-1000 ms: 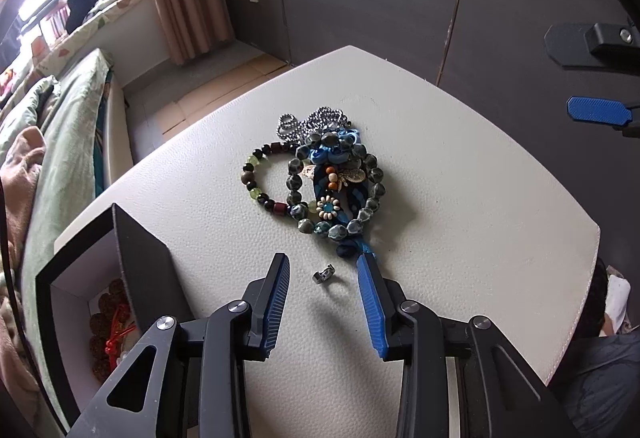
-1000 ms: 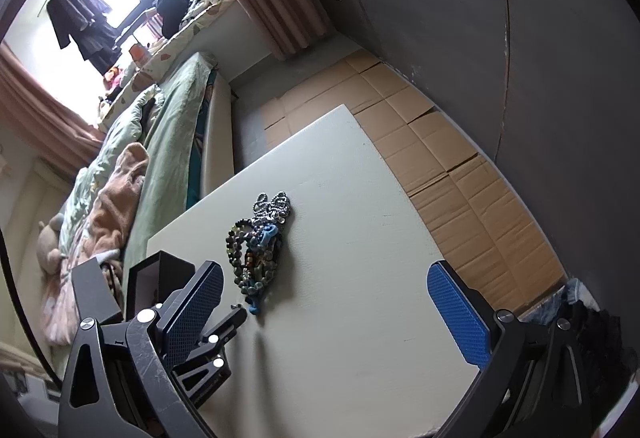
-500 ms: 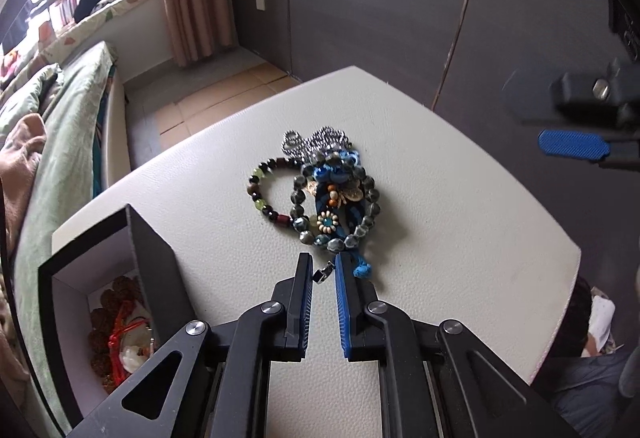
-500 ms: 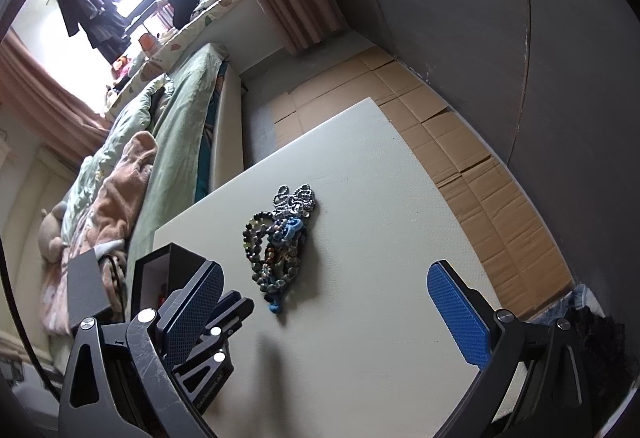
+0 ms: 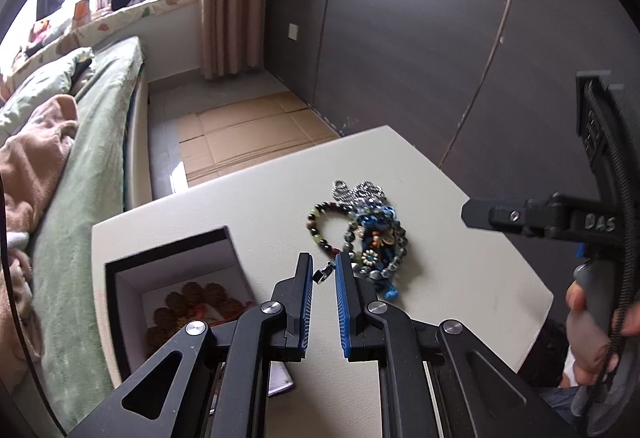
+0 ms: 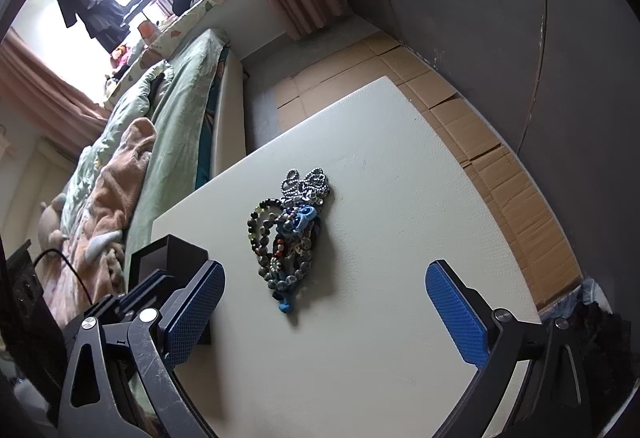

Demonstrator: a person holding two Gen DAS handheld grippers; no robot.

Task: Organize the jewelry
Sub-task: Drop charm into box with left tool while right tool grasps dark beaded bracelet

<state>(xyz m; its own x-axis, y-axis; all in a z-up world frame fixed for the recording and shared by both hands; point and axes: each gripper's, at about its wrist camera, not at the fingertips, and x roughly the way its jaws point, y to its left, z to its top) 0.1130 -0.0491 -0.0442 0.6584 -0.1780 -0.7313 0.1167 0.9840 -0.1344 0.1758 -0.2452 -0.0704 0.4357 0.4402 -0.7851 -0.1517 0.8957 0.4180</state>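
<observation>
My left gripper (image 5: 324,272) is shut on a small silver ring (image 5: 325,272) and holds it above the white table (image 5: 248,205), between the open black box (image 5: 176,270) and the jewelry pile (image 5: 370,238). The pile holds beaded bracelets, a silver chain and blue cord pieces; it also shows in the right wrist view (image 6: 290,234). The box holds brown beads with red cord (image 5: 192,304). My right gripper (image 6: 324,314) is wide open and empty, near the table's front edge, short of the pile.
A bed with green bedding (image 5: 80,165) runs along the table's left side. Cardboard sheets (image 6: 500,165) cover the floor beyond the table. A dark wardrobe wall (image 5: 420,17) stands behind. The black box (image 6: 168,258) is at the table's left edge.
My left gripper closed on the small silver ring, lifted it off the table and moved left toward the open box. The right gripper stayed open.
</observation>
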